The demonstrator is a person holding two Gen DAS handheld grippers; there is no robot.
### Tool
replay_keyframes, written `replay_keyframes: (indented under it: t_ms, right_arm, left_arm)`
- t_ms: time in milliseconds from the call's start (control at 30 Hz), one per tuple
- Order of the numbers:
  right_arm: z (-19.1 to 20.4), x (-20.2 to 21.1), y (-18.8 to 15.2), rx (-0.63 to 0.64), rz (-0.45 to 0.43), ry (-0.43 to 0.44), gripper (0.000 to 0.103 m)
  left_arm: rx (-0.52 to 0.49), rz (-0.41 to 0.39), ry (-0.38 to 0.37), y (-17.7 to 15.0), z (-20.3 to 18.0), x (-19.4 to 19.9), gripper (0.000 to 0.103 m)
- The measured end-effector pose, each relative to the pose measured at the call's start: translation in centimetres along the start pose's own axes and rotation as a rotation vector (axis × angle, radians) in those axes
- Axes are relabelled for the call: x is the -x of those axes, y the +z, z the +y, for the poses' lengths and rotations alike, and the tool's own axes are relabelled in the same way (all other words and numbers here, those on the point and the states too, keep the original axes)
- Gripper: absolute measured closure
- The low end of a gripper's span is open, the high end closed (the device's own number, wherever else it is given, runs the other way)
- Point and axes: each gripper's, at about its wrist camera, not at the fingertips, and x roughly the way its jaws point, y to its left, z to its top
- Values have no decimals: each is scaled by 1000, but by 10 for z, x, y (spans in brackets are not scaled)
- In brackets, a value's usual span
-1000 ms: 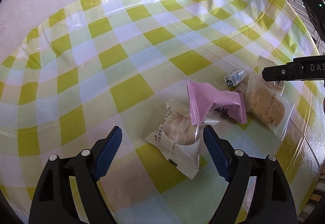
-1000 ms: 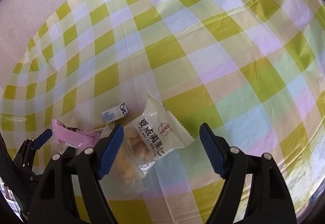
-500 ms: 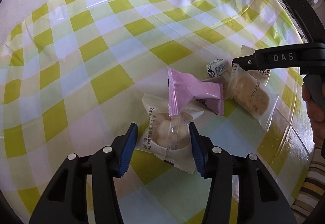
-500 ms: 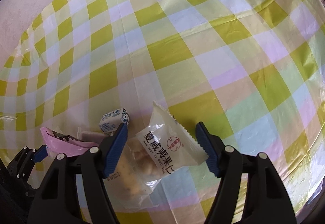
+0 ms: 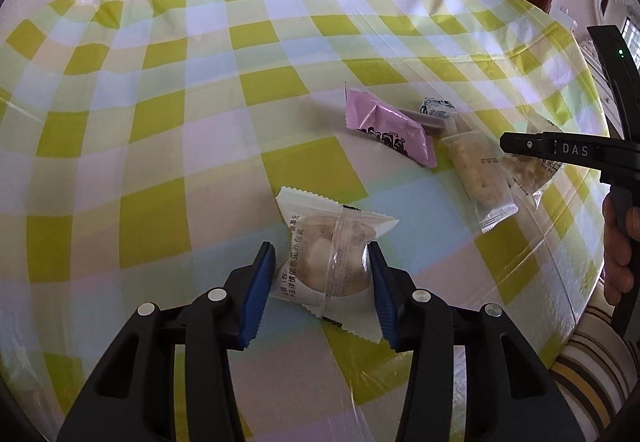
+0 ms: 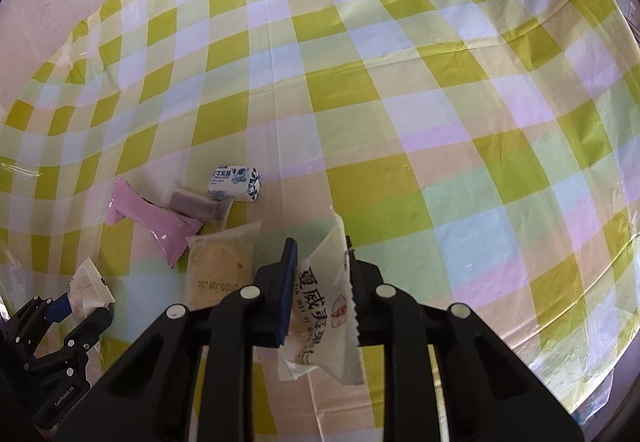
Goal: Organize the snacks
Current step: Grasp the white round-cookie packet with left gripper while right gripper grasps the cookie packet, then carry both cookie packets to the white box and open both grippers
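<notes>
A round pastry in a white packet [image 5: 332, 254] sits between the blue pads of my left gripper [image 5: 320, 248]. The jaws are closing and both pads press its sides. The same gripper [image 6: 60, 306] and its packet [image 6: 88, 286] show at the lower left of the right wrist view. My right gripper [image 6: 319, 242] is shut on a white packet with red print [image 6: 320, 306], pinched upright on its edge. On the cloth between the two lie a pink packet [image 5: 384, 129] [image 6: 152, 219], a clear oblong cake packet [image 5: 476, 173] [image 6: 220, 266], a purple-grey bar [image 6: 192, 201] and a small blue-white candy [image 5: 436, 107] [image 6: 234, 183].
A round table under a yellow-green checked plastic cloth [image 5: 200, 121] carries everything, and its rim curves close by on the right [image 5: 592, 242]. A person's hand [image 5: 620, 242] and striped sleeve [image 5: 592, 362] hold the right gripper's black body [image 5: 560, 149]. Doors and furniture stand beyond the far edge.
The left jaws closed round the pastry packet and drew it out from under the pink packet. The right jaws went from open to shut, tipping the printed packet up on edge.
</notes>
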Motion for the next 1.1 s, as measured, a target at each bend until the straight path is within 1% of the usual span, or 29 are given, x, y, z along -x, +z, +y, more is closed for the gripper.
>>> replay_keyframes:
  t_ms: [100,233,333,467,733,933,1100]
  right_arm:
    - [-8,14,-9,-2,-12,1,82]
    - [-17,32,-20,3,-33,-3,82]
    - [-22,42,-30,8,-34,-2,82]
    - [-33,55,-40,0,-40,-17,82]
    - [-57,88,-55,-19,-66,-54,82]
    - [-78,111,-64,-36,-86,-89,82]
    - [-100,123,-74,-53,-87,-123,82]
  left_arm:
    - [38,-11,0,-9,-3,11,62]
    - [66,-25,23,-14,-6,22,65]
    - [74,-30,31,-17,-9,28,66]
    - [74,-44,23,-20,-17,37,66]
    - [22,-91,-36,-19,-56,61,66]
    - [-55,-114,-92,-15,-102,72,67]
    - [-124,-112,-145,-13,-144,75,67]
